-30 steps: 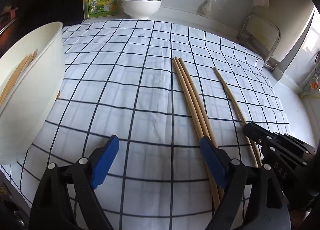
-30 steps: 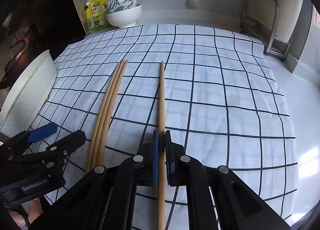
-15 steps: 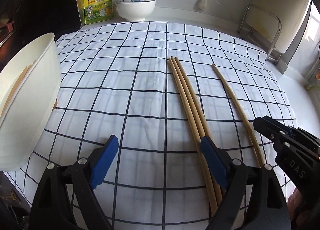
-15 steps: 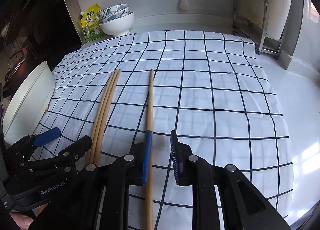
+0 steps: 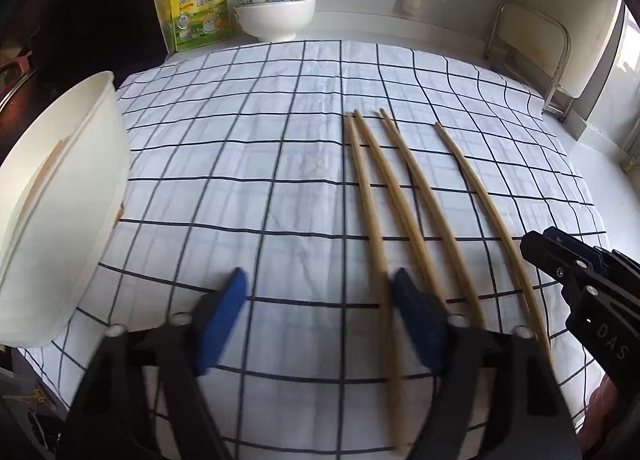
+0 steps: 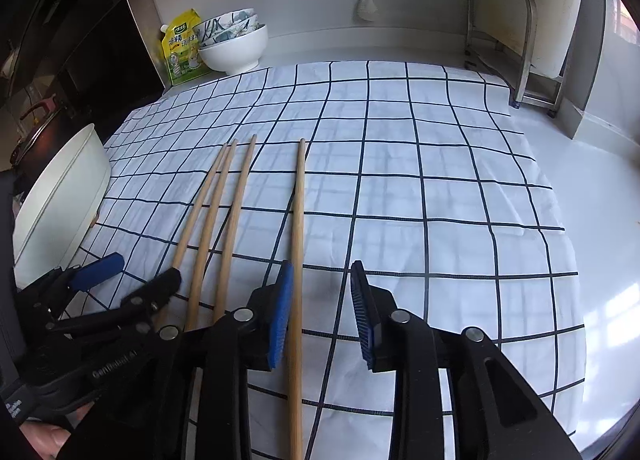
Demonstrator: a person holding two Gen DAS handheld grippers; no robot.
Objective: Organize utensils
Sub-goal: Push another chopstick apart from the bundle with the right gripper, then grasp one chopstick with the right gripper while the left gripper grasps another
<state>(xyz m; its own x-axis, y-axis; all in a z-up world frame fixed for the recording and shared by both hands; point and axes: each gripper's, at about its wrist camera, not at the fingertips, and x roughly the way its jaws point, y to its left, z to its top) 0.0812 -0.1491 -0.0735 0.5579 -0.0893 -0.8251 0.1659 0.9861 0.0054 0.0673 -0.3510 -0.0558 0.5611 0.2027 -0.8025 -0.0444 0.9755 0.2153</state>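
Several wooden chopsticks (image 5: 404, 200) lie side by side on the checked cloth (image 5: 248, 164), also in the right wrist view (image 6: 236, 204). The rightmost chopstick (image 6: 297, 244) lies apart from the others. My right gripper (image 6: 322, 312) is open, low over the near end of that chopstick, which lies free by its left finger. My left gripper (image 5: 320, 320) is open and empty, its right finger (image 5: 416, 320) over the leftmost chopsticks' near ends. A white tub (image 5: 56, 196) at the left holds more chopsticks.
Stacked bowls (image 5: 276, 4) and a yellow-green pouch (image 5: 200, 8) stand at the back edge. A metal rack (image 6: 516, 44) stands at the back right. The white counter (image 6: 592, 196) borders the cloth on the right. A dark stove area lies beyond the tub.
My right gripper opened and let go of the single chopstick, which now lies on the cloth. The bunched chopsticks have spread apart. My left gripper shifted and its jaws have narrowed.
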